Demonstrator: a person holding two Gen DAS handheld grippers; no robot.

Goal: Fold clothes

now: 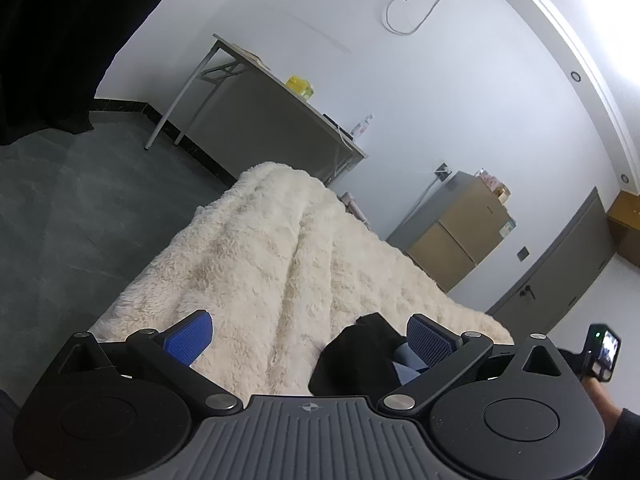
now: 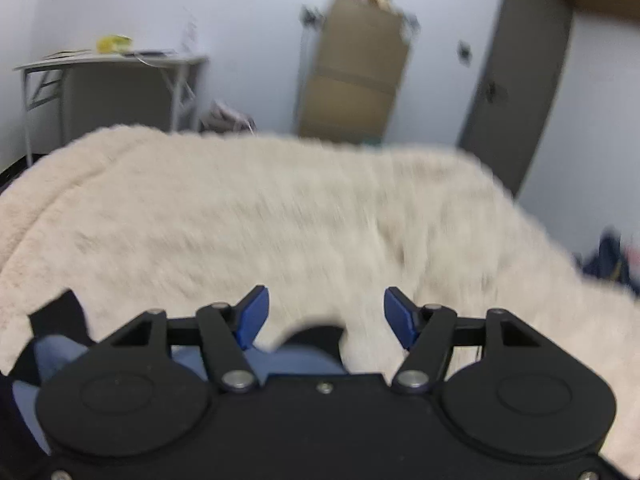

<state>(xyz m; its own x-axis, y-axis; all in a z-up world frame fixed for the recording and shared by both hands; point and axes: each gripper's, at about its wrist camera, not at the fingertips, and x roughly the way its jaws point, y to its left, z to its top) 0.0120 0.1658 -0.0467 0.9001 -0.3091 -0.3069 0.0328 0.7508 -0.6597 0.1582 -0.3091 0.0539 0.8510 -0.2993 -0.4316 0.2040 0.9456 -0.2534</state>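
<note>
A black garment point(image 1: 356, 356) with a pale blue inner side lies bunched on the near edge of a cream fluffy blanket point(image 1: 280, 240). My left gripper point(image 1: 310, 338) is open and low over the blanket. The garment sits just inside its right blue pad point(image 1: 430, 340), and the pads do not press on it. In the blurred right wrist view, my right gripper point(image 2: 326, 312) is open over the blanket point(image 2: 280, 220). The same black and blue garment point(image 2: 308, 354) lies under and behind its fingers and reaches out to the left. Nothing is between its pads.
A grey folding table point(image 1: 280, 92) with a yellow item stands against the white wall. A brown cabinet point(image 1: 460, 232) and a grey door point(image 1: 560, 264) stand behind the blanket. Dark floor lies to the left. A dark heap point(image 2: 608, 256) shows past the blanket's right edge.
</note>
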